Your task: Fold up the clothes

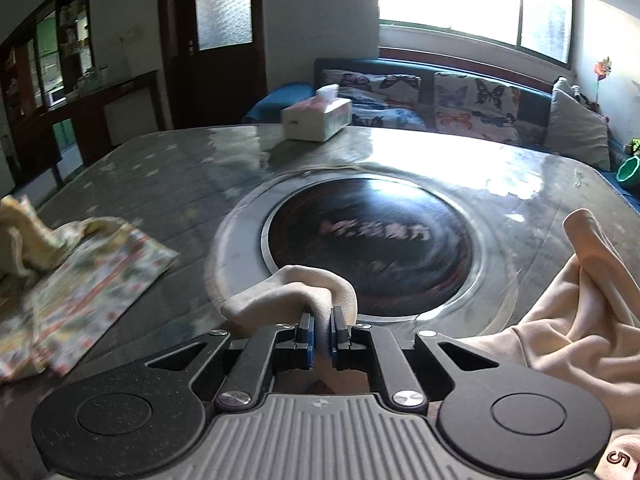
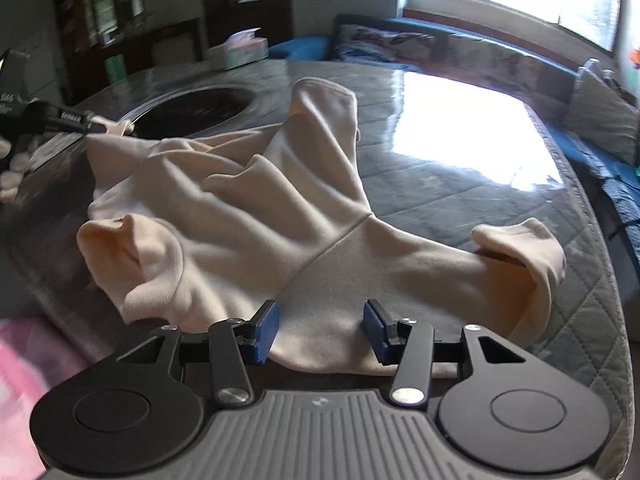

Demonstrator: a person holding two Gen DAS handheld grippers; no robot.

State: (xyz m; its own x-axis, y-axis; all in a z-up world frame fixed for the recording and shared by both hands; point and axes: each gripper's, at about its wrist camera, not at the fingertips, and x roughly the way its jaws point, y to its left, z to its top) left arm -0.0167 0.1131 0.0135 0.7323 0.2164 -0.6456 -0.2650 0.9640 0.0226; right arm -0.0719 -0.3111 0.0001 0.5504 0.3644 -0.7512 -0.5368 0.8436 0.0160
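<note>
**Spreading stage: one corner gripped, other not yet**

Left gripper: jaws clamped on a cream garment edge, lower centre. Right gripper: jaws apart, straddling cloth at bottom centre. Garment lies rumpled on the table. Judged next: right closes, then both pull flat.

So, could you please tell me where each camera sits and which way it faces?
Left wrist: rides the left tongs, shut on a corner of the beige garment, facing across the table toward the tissue box and sofa.
Right wrist: rides the right tongs, open over the garment, facing the window; left tongs and gloved fingers show at left.
Shared: garment, tissue box, table.
</note>
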